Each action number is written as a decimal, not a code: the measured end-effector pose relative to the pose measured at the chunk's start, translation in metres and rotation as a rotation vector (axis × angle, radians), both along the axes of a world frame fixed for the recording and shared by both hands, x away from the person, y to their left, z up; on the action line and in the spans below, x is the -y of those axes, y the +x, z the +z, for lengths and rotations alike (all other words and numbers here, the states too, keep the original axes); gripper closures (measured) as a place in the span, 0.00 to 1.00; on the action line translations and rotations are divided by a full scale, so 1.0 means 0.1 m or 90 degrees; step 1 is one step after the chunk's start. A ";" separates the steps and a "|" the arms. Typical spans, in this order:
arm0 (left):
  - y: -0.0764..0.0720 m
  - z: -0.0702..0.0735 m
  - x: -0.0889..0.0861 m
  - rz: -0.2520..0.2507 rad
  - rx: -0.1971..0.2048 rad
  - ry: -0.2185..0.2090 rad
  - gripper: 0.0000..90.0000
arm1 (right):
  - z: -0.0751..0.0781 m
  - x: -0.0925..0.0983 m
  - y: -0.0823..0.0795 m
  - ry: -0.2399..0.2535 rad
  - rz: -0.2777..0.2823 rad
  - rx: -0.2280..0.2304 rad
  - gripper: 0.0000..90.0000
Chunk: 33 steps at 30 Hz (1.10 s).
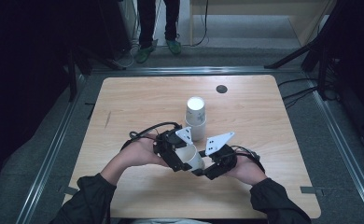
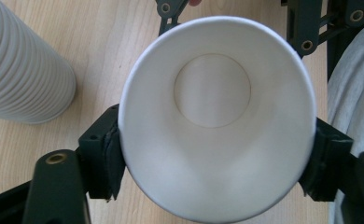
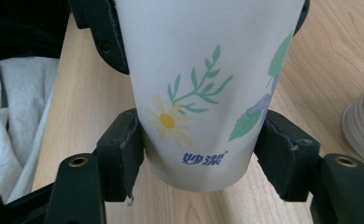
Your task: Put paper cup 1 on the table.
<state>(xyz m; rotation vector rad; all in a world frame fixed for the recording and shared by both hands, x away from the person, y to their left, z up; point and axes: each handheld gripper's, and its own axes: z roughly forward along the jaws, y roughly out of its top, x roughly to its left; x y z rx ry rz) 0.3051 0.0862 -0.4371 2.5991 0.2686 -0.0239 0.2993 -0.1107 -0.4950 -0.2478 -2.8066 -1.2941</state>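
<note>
We've got both grippers clamped on the paper cup (image 1: 192, 157), left gripper (image 2: 213, 163) near its rim, right gripper (image 3: 201, 154) at its base, probably a handoff beside the cup stack (image 1: 195, 117).

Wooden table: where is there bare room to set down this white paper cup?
The wooden table is bare left of the upside-down stack of white paper cups and right of it, below the dark round cap. It is crowded mid-front, where both grippers hold the flower-printed white paper cup.

A stack of paper cups (image 1: 195, 116) stands upside down on the wooden table (image 1: 138, 100), apparently.
</note>
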 end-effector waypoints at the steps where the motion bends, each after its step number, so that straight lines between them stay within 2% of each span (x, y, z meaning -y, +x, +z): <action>1: 0.00 0.00 0.00 -0.002 0.002 -0.009 0.24 | 0.00 0.00 0.00 0.003 0.000 -0.002 0.40; 3: 0.00 0.02 -0.02 -0.005 -0.001 -0.028 0.19 | 0.02 0.02 0.01 0.009 0.001 -0.003 0.40; 4: 0.00 0.02 -0.03 -0.003 -0.003 -0.037 0.16 | 0.04 0.04 0.02 0.024 -0.002 -0.013 0.40; 10: 0.05 0.05 -0.10 0.023 -0.011 -0.089 0.12 | 0.09 0.11 0.05 0.048 -0.013 -0.013 0.40; 13: 0.06 0.05 -0.16 0.043 -0.015 -0.123 0.11 | 0.13 0.12 0.07 0.062 -0.015 -0.014 0.40; 19: 0.05 0.04 -0.27 0.069 -0.019 -0.174 0.11 | 0.19 0.13 0.12 0.092 -0.011 -0.023 0.40; 24: -0.01 0.05 -0.35 0.100 -0.004 -0.224 0.11 | 0.21 0.09 0.15 0.110 0.001 -0.035 0.40; 27: -0.03 0.05 -0.39 0.119 -0.004 -0.264 0.12 | 0.21 0.04 0.15 0.110 0.009 -0.042 0.40; 28: -0.05 0.05 -0.41 0.124 0.002 -0.273 0.12 | 0.21 0.02 0.16 0.112 0.012 -0.044 0.40; 31: -0.06 0.04 -0.45 0.134 -0.001 -0.294 0.14 | 0.21 -0.02 0.17 0.112 0.021 -0.044 0.40; 32: -0.07 0.03 -0.45 0.137 -0.004 -0.297 0.15 | 0.21 -0.04 0.18 0.113 0.023 -0.042 0.39; 33: -0.08 0.03 -0.45 0.143 0.005 -0.296 0.15 | 0.21 -0.05 0.18 0.114 0.023 -0.044 0.40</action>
